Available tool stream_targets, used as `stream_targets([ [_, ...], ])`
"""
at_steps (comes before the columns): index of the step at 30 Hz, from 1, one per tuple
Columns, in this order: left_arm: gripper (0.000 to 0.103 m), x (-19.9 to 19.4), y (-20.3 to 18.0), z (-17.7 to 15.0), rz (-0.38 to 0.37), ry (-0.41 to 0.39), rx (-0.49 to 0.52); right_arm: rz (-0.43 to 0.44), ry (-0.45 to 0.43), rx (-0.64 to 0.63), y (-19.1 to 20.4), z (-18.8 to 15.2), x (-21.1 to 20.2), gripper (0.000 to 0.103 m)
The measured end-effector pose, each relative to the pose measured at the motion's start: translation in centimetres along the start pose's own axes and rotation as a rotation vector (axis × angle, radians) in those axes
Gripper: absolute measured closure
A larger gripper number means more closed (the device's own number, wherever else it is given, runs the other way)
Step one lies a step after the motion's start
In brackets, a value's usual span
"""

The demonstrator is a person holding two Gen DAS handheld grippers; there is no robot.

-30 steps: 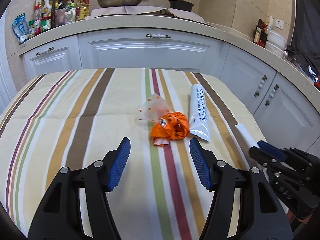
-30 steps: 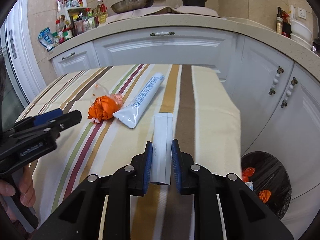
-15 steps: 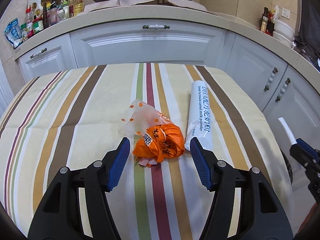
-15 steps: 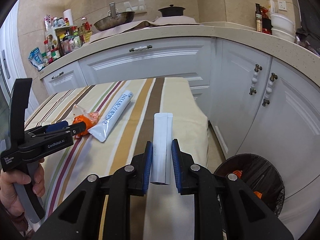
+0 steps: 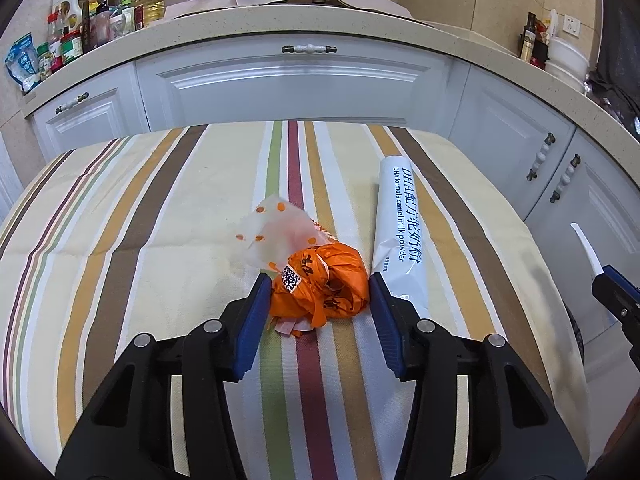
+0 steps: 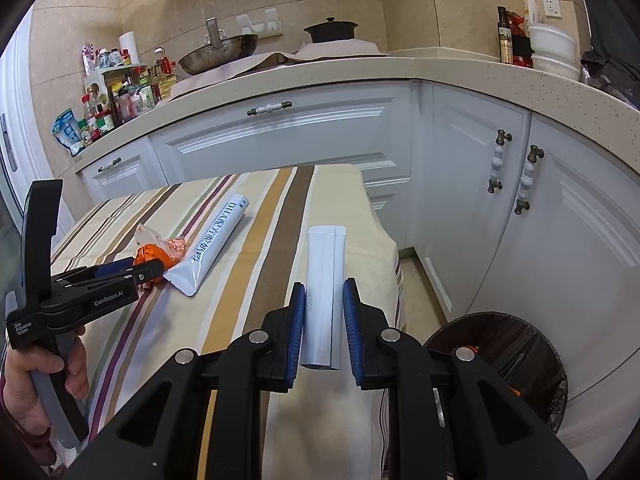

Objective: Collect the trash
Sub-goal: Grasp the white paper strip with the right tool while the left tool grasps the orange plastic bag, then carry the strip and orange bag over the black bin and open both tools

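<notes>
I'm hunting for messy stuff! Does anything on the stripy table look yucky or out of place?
Yes. A crumpled orange wrapper with a spotted clear bag and a milk powder sachet lie loose on the striped tablecloth. They look like litter, not table things. Nothing looks spilled or broken.

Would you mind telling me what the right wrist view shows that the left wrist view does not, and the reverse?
Only the right wrist view shows the trash bin on the floor past the table's end, the person's hand on the left gripper's handle, and the flat face of the white sachet clamped in the right gripper.

Only the left wrist view shows the open left gripper straddling the orange wrapper, fingers not yet closed.

Both show the milk powder packet and the striped tablecloth.
</notes>
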State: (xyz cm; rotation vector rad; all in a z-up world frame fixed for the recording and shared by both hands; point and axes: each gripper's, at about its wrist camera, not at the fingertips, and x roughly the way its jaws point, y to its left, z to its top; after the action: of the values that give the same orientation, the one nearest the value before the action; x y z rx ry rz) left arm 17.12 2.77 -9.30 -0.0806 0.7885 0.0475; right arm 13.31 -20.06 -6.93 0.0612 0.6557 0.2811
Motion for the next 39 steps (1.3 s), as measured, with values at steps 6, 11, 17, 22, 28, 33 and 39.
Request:
stream_targets([
  [6, 0.056, -1.7, 0.1, -0.2, -0.004, -0.032, 0.006, -0.003, -0.023, 0.001, 0.0, 0.1, -0.5, 0.082],
  [11, 0.057, -3.3, 0.3, -0.4, -0.009, -0.052, 0.004, -0.008, -0.051, -0.007, 0.2, 0.3, -1.3, 0.082],
  [17, 0.057, -5.8, 0.0, -0.7, 0.025, -0.114, 0.029, -0.036, -0.083, -0.028, 0.5, 0.2, -2.6, 0.082],
  [22, 0.057, -7.7, -1.1, -0.9, 0.010, -0.152, 0.044, -0.061, -0.100, -0.037, 0.5, 0.0, -3.7, 0.082],
  [28, 0.057, -9.6, -3.8, -1.3, -0.042, -0.185, 0.083, -0.107, -0.130, -0.033, -0.4, -0.5, -5.7, 0.082],
  [33, 0.057, -10.6, -7.6, -1.8, -0.100, -0.205, 0.136, -0.159, -0.151, -0.013, -2.3, -1.3, -7.3, 0.082],
  [39, 0.057, -10.4, -13.1, -2.5, -0.173, -0.202, 0.220, -0.233, -0.153, 0.023, -5.4, -2.5, -8.6, 0.082],
])
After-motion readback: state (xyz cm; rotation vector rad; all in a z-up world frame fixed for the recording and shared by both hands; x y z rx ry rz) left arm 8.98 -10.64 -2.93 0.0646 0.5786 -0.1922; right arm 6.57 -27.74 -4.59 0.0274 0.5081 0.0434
